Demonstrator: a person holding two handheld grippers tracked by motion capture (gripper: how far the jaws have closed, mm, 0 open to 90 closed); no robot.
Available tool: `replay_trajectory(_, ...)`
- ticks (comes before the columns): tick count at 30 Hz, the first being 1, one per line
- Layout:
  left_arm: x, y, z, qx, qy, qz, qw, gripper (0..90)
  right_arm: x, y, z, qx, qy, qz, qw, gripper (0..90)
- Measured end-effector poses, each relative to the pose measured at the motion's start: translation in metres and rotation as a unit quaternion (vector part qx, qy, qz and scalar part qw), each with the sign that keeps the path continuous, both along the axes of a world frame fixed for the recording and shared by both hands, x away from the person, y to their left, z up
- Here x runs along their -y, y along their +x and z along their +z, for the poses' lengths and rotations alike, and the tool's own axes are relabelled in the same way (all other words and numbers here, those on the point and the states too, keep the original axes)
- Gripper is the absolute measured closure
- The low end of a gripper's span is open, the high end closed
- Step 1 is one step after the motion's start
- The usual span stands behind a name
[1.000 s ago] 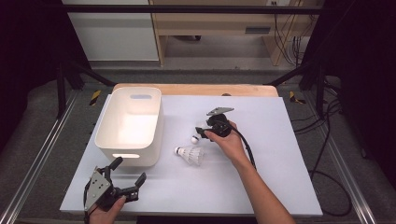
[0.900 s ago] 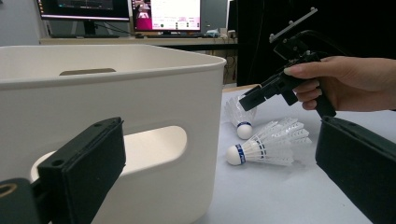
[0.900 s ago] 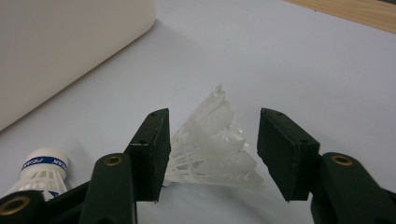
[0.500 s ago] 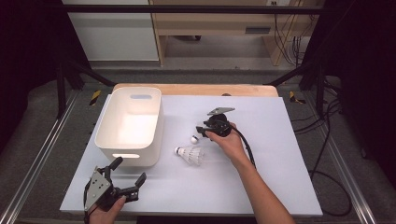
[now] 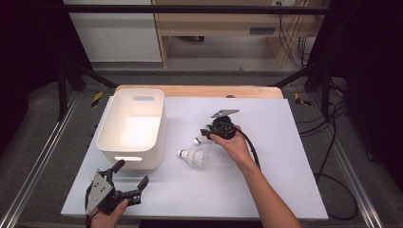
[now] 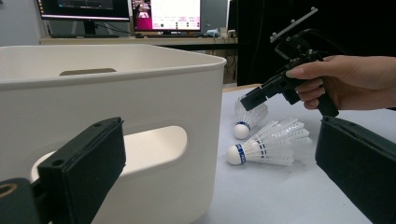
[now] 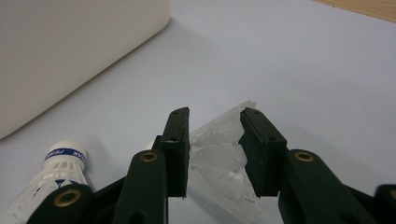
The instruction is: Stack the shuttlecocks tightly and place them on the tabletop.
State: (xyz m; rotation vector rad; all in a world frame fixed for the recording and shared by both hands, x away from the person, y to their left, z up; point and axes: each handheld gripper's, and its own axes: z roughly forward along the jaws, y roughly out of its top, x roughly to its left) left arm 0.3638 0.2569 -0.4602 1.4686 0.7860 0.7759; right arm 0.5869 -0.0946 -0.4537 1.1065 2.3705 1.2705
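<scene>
I am resting my left gripper (image 5: 124,184) near the front edge of the white table (image 5: 285,190), its jaws standing wide apart with nothing between them. Just beyond it I am looking at the white rectangular plastic bin (image 5: 107,142) with the slot handle. Farther out, a white feathered shuttlecock with a blue band (image 5: 194,157) is lying on its side just beside the bin, and behind it my right gripper (image 7: 214,156) has just been closing on the skirt of a second white feathered shuttlecock (image 7: 217,156) (its cork (image 5: 196,141) pointing toward the bin). The pads are touching the feathers now, I judge. Next I am expecting a gentle lift, then a carry over the bin's rim
</scene>
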Motion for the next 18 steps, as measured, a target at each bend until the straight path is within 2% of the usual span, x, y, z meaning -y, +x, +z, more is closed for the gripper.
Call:
replay_trajectory(12, 0.0002, 0.0002, -0.0001, 0.0, 0.001, 0.0, 1.0, 2.0, 0.0012, -0.0039, 0.0057, 0.002, -0.005, 0.011, 0.9999, 71.0)
replay_trajectory(18, 0.0008, 0.0001, -0.0001, 0.0, 0.002, -0.002, 1.0, 2.3, 0.0016, -0.0071, 0.0084, -0.005, -0.012, 0.018, 0.9998, 76.3)
